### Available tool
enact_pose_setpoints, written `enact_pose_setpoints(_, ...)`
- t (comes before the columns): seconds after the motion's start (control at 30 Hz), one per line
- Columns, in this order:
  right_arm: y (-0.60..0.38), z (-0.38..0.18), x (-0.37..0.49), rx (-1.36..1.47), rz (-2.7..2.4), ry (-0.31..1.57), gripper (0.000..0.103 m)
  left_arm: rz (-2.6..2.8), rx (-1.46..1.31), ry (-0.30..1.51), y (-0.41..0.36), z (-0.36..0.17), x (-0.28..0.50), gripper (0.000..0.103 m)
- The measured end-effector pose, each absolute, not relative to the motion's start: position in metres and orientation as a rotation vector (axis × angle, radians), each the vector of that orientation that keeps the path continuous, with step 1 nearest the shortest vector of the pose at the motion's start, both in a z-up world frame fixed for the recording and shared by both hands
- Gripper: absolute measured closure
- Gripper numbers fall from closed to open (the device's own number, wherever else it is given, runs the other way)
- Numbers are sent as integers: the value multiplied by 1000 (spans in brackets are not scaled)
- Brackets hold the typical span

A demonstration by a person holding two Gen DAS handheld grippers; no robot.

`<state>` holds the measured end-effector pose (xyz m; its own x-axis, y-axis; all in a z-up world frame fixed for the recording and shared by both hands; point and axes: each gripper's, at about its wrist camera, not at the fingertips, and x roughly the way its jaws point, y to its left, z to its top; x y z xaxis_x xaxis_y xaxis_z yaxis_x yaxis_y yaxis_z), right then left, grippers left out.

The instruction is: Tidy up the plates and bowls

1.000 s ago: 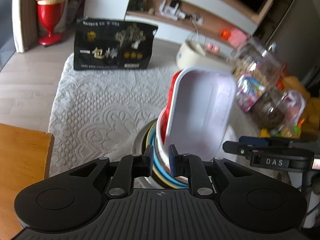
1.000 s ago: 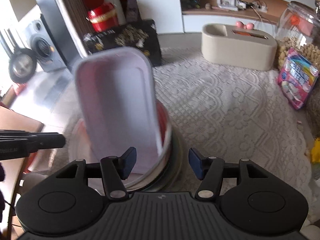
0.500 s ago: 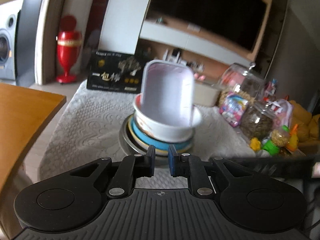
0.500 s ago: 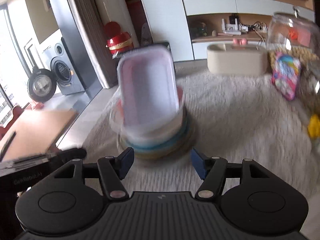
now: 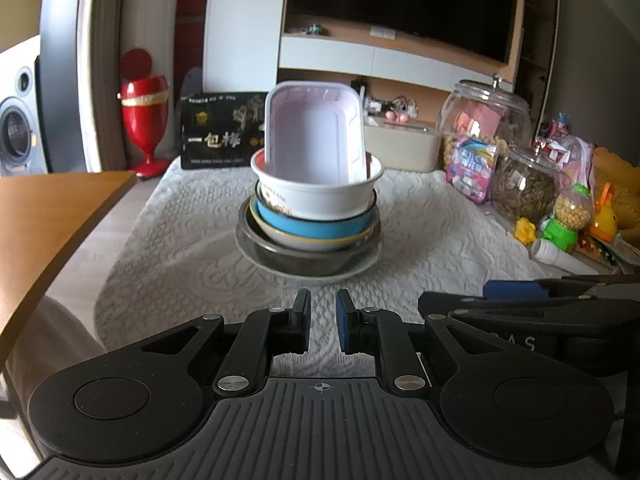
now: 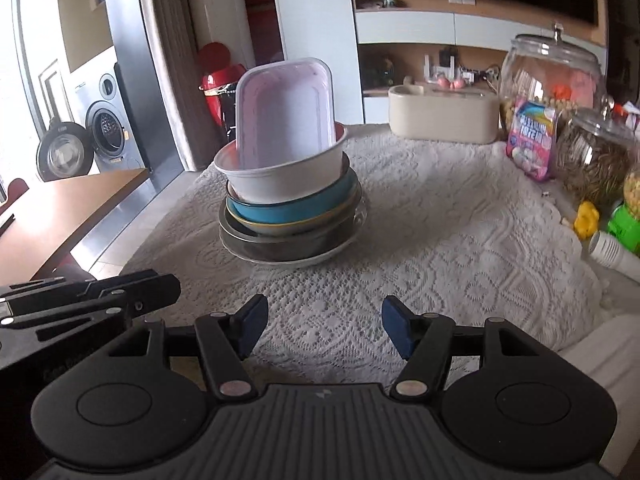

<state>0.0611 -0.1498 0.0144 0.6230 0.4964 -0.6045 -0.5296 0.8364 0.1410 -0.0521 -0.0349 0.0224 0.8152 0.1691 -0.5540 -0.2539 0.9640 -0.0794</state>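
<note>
1. Plates and bowls sit in one stack (image 5: 312, 220) at the middle of both wrist views, beyond both grippers and touched by neither.
2. Lowest in the left wrist view, the left gripper (image 5: 322, 322) hangs over the lace tablecloth (image 5: 180, 248) with its fingers nearly together, a narrow gap between the pads and nothing in it.
3. Lowest in the right wrist view, the right gripper (image 6: 322, 330) has its fingers spread wide apart with only tablecloth (image 6: 440, 240) between them.
4. Each gripper shows in the other's view: the right one at the lower right edge of the left view, the left one at the lower left edge of the right view.
5. Above the fingers, the stack rests on the cloth: a pale plate (image 5: 352, 272) at the bottom, a dark metal dish (image 5: 304, 260), a cream bowl with a yellow rim (image 5: 304, 242), a blue bowl (image 5: 316, 226), then a white bowl (image 5: 320, 196).
6. A rectangular white tray (image 5: 314, 136) stands on end inside the white bowl, leaning on its rim.
7. Farther back, at the centre left, a black box (image 5: 218, 136) stands on the cloth's far edge.
8. To the right are glass jars (image 5: 484, 116) and a cream container (image 5: 404, 146).
</note>
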Motion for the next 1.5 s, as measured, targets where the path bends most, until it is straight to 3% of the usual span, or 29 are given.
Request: enact_pose_setpoints(1.5,-143,13,59,-65,612,694,39,234,-172,618,-33,20,-51,87)
